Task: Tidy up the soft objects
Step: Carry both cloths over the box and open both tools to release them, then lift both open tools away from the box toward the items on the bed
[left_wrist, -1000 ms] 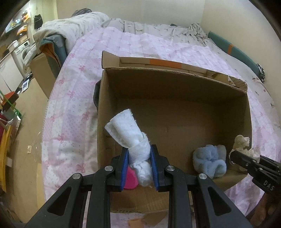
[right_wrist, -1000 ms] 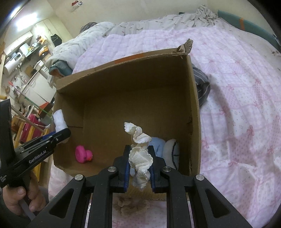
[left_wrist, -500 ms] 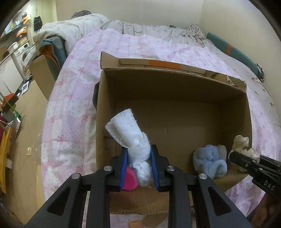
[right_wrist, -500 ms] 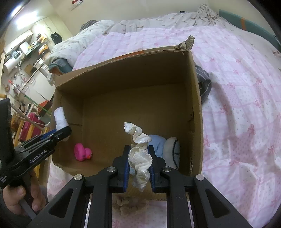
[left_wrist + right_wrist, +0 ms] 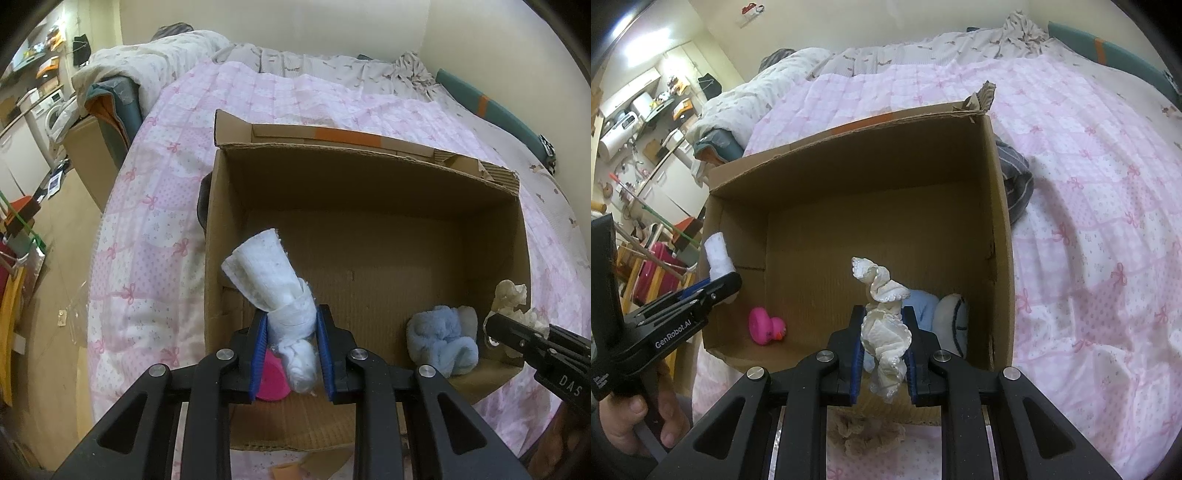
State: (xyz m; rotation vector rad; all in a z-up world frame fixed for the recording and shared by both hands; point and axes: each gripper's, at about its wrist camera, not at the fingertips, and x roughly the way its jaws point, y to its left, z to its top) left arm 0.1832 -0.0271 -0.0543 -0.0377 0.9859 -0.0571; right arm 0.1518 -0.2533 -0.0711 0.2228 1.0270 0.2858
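An open cardboard box [image 5: 369, 177] [image 5: 849, 155] sits on a pink quilted bed. My left gripper [image 5: 291, 343] is shut on a rolled white sock [image 5: 269, 280], held above the box's near left corner; the sock also shows in the right wrist view [image 5: 718, 254]. My right gripper [image 5: 882, 332] is shut on a twisted cream lacy cloth [image 5: 884, 321] above the box's near right side; the cloth shows in the left wrist view [image 5: 511, 299]. Inside the box lie a pink rubber duck [image 5: 764, 326], a light blue fluffy cloth [image 5: 439, 336] and a white rolled item [image 5: 955, 323].
The pink quilt [image 5: 1089, 184] spreads around the box. A dark striped garment [image 5: 1015, 181] lies beside the box's right wall. A beige lacy cloth [image 5: 864, 432] lies on the bed in front of the box. The floor and furniture [image 5: 37, 206] are to the left.
Both grippers have drawn back and risen slightly from the box, each still holding its cloth. The box contents have not moved.
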